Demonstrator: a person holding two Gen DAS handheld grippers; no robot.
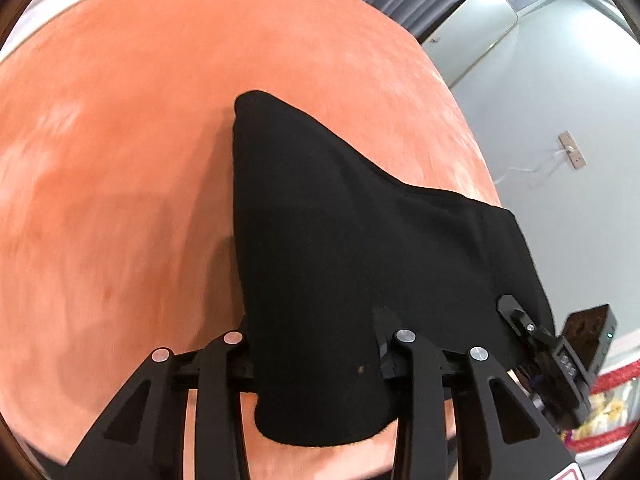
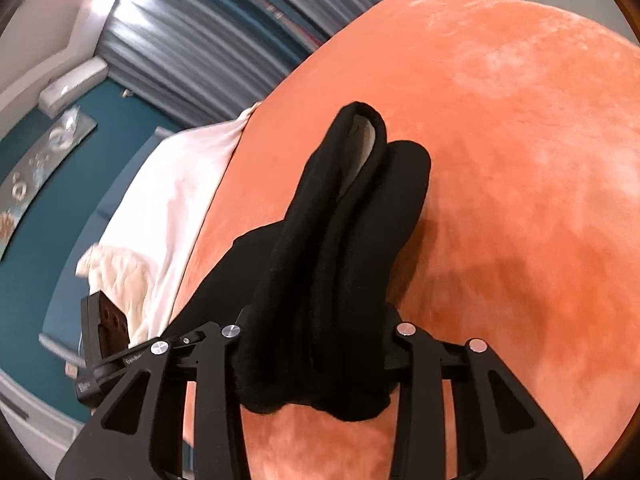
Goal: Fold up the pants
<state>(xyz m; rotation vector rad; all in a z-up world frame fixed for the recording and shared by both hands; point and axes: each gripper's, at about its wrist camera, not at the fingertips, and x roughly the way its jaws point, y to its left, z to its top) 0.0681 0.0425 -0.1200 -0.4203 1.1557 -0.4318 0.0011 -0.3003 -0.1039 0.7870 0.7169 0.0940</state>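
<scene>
Black pants (image 1: 320, 220) lie on an orange velvety bed cover (image 1: 120, 160), one end lifted off it. My left gripper (image 1: 318, 344) is shut on a bunched edge of the cloth, which drapes over the fingertips and hides them. At the right edge of the left wrist view, the right gripper (image 1: 520, 320) pinches the same edge. In the right wrist view the pants (image 2: 340, 240) run away from me as two rolled folds, and my right gripper (image 2: 316, 340) is shut on their thick near end. The left gripper (image 2: 104, 336) shows at the lower left.
The orange cover (image 2: 520, 160) spreads wide around the pants. A white sheet (image 2: 168, 208) hangs along the bed's left edge above a teal floor (image 2: 48, 240). Grey curtains (image 2: 208, 40) and a pale wall (image 1: 560, 120) lie beyond the bed.
</scene>
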